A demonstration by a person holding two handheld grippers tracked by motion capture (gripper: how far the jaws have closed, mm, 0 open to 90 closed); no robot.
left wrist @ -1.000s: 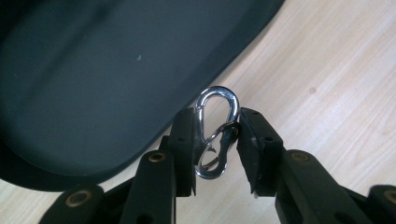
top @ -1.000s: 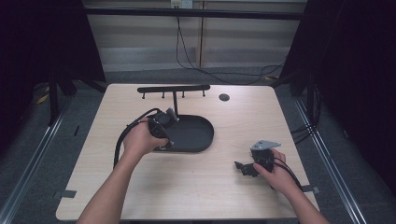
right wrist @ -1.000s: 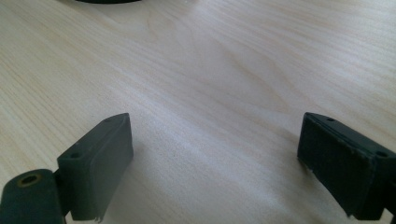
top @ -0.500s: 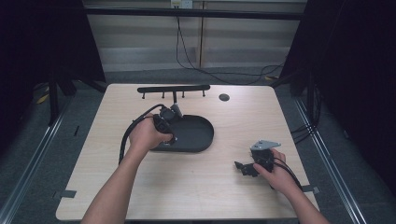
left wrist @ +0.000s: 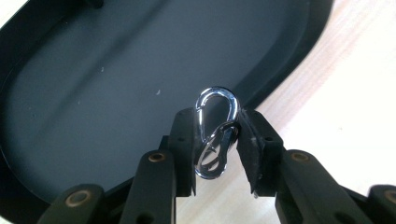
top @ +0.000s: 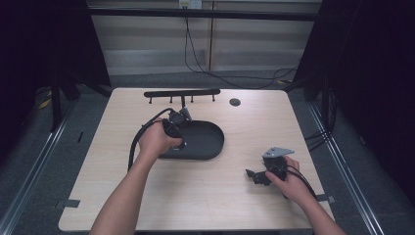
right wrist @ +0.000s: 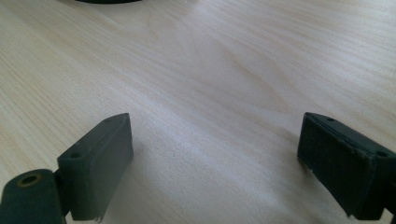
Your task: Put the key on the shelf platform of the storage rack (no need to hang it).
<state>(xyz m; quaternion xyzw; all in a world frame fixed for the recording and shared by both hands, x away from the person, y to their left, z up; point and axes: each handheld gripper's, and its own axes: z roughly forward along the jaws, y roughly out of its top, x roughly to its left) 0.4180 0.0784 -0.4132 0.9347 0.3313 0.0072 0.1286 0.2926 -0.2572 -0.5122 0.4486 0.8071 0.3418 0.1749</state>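
A small shiny silver carabiner [left wrist: 215,133] is clamped upright between the black pads of my left gripper [left wrist: 216,149], just above the near rim of the black oval tray [left wrist: 116,84]. From above, that left gripper [top: 177,128] sits in a hand over the left end of the tray [top: 208,142]. My right gripper [top: 257,176] rests on the wood at the right, held by the other hand. Its jaws [right wrist: 215,163] stand wide apart with bare tabletop between them.
A black hook rack [top: 182,93] stands along the far edge of the table, with a small dark round disc [top: 235,102] to its right. Cables trail from both grippers. Dark floor and metal rails surround the wooden table [top: 195,196].
My left hand has shifted a little to the right and lower, bringing the gripper over the tray's left end. The right hand has stayed put.
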